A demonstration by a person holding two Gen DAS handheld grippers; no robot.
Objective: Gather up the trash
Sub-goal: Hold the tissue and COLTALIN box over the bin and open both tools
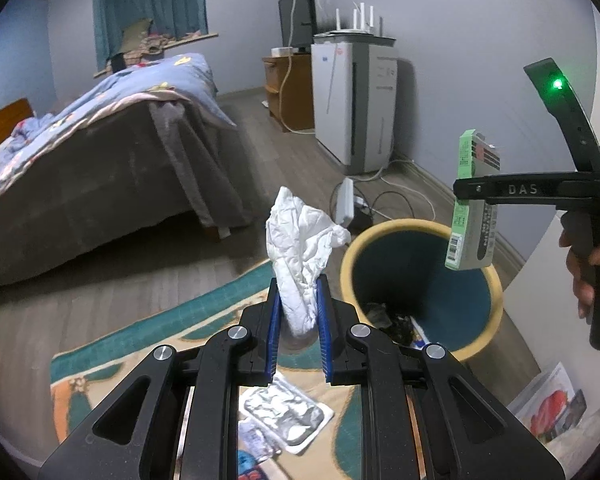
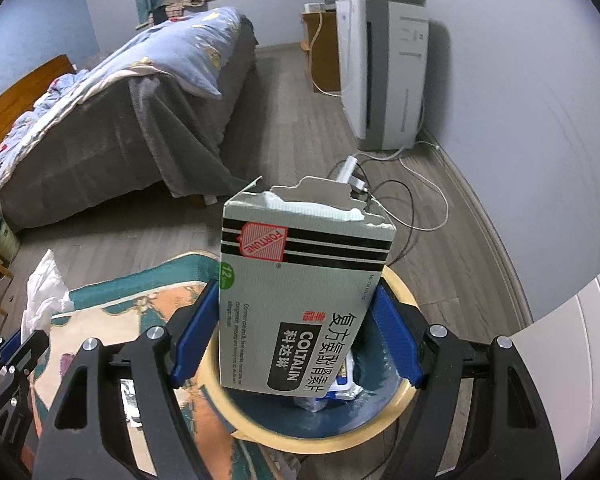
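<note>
Left wrist view: The left gripper (image 1: pixel 298 300) has its jaws clamped on a crumpled white tissue (image 1: pixel 300 240), which rises between the blue pads and stands above them. Just right of the tissue is the waste bin (image 1: pixel 380 236), a round container with a cream rim and a dark teal interior; dark scraps and wrappers lie at its bottom. The right gripper (image 1: pixel 466 196) enters from the right edge, held by a hand (image 1: pixel 584 264), and carries a medicine box (image 1: pixel 472 208) above the bin's far right rim. A green indicator light shows on the right gripper's body. Below the left gripper, on a patterned rug (image 1: pixel 148 332), lies a silver blister pack (image 1: pixel 288 416) beside other small wrappers. A bed (image 1: pixel 100 152) with a blue quilt occupies the left side; a white appliance (image 1: pixel 356 108) stands against the far wall, with cables on the wooden floor in front of it.

Right wrist view: The right gripper (image 2: pixel 296 332) has its jaws set wide and clamped on the medicine box (image 2: pixel 296 300), one blue pad against each side panel. The box has a torn upper edge, and its print reads upside down. The box hangs directly over the opening of the waste bin (image 2: pixel 312 436), where packaging is visible inside. The tissue (image 2: pixel 44 292) and part of the left gripper (image 2: pixel 10 346) appear at the left edge, over the rug (image 2: pixel 140 312).
</note>
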